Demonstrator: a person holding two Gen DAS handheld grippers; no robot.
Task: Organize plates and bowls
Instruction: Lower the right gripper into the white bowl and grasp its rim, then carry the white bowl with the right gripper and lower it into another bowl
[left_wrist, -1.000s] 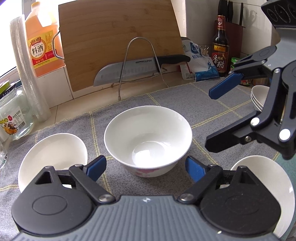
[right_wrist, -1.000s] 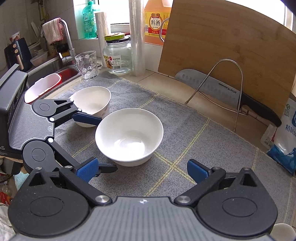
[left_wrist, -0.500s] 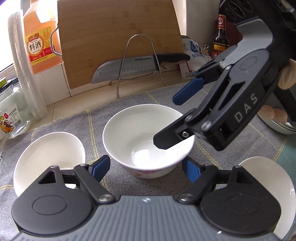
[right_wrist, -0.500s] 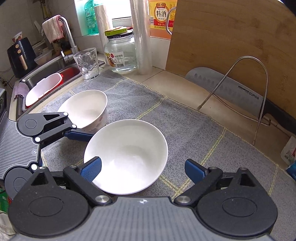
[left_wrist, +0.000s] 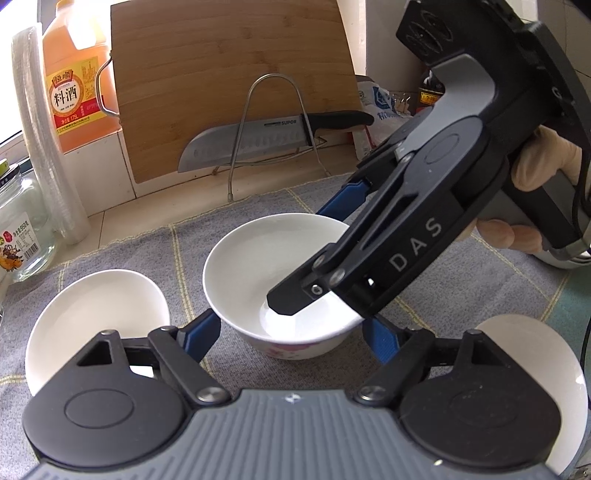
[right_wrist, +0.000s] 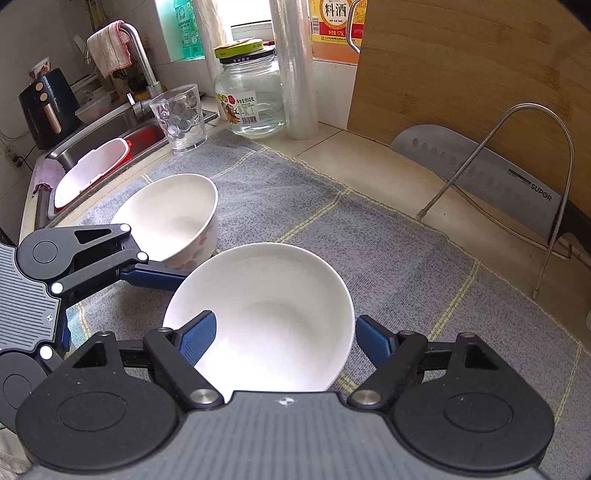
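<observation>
On the grey cloth (right_wrist: 388, 258) covering the worktop, the middle bowl (left_wrist: 273, 273) sits between the left gripper's (left_wrist: 291, 338) wide-open jaws. The right gripper (right_wrist: 282, 334), jaws spread, straddles its near rim without clamping. Another bowl (right_wrist: 173, 218) stands just beside.

Daylight came from the window (right_wrist: 236, 22) at far left, blown out in both views. White ceramic bowl (right_wrist: 269, 317) interior glared, soft shadows on grey woven mat (right_wrist: 369, 251). Strong fisheye bending at edges; centre sharp, corners vignetted dark.
</observation>
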